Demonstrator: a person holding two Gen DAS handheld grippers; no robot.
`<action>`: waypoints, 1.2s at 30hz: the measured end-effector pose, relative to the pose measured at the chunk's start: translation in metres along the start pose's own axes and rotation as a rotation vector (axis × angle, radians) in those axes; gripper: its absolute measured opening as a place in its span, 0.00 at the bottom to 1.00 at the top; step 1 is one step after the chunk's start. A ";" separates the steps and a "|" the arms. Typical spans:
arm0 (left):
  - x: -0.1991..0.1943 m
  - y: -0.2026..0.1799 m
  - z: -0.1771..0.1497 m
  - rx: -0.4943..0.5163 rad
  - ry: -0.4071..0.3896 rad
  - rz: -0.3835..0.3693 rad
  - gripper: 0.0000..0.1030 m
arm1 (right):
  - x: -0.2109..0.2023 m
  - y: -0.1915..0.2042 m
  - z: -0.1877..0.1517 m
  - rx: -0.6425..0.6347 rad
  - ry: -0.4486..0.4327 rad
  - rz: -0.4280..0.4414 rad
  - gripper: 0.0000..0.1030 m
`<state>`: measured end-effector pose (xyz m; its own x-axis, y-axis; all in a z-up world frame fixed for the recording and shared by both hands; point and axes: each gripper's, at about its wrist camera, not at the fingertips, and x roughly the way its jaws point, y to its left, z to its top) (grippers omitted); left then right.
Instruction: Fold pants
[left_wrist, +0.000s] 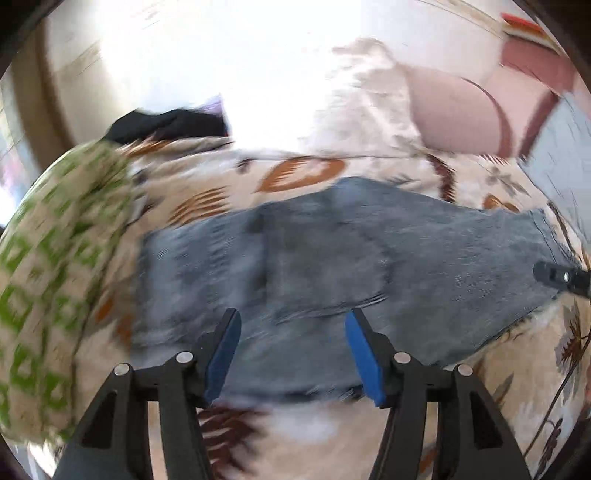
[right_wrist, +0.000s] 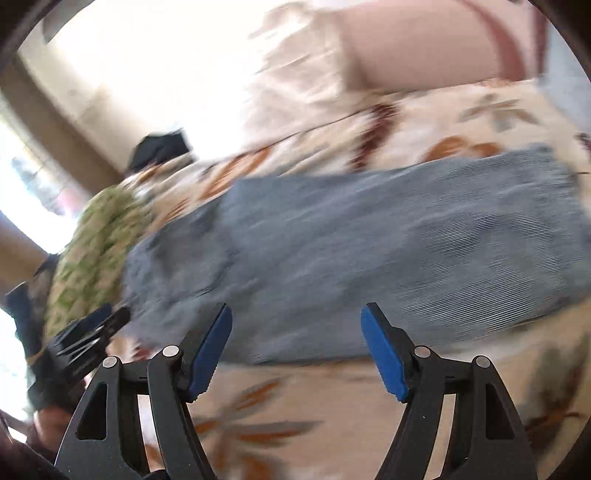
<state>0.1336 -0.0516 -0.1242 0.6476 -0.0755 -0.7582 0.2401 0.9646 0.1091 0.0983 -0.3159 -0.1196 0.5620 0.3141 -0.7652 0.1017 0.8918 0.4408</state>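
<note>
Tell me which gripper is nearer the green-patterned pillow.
Left. The left gripper hangs open over the jeans near the green-patterned pillow; the right gripper is open farther along the jeans, with the left gripper between it and the pillow.

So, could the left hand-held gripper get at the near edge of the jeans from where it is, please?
Probably yes: the left hand-held gripper is open with nothing between its pads, and the near edge of the jeans lies uncovered just ahead.
</note>
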 end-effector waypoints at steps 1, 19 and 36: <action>0.007 -0.009 0.003 0.011 0.009 -0.009 0.60 | -0.002 -0.011 0.004 0.014 -0.009 -0.030 0.70; 0.047 -0.066 -0.025 0.172 0.079 -0.061 0.61 | 0.000 -0.123 -0.010 -0.145 0.007 -0.346 0.43; -0.013 -0.028 0.008 0.009 -0.025 -0.082 0.76 | -0.049 -0.134 0.015 0.028 -0.087 -0.360 0.52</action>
<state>0.1245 -0.0793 -0.1121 0.6433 -0.1605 -0.7486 0.2993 0.9527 0.0529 0.0699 -0.4558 -0.1345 0.5542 -0.0478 -0.8310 0.3273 0.9304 0.1648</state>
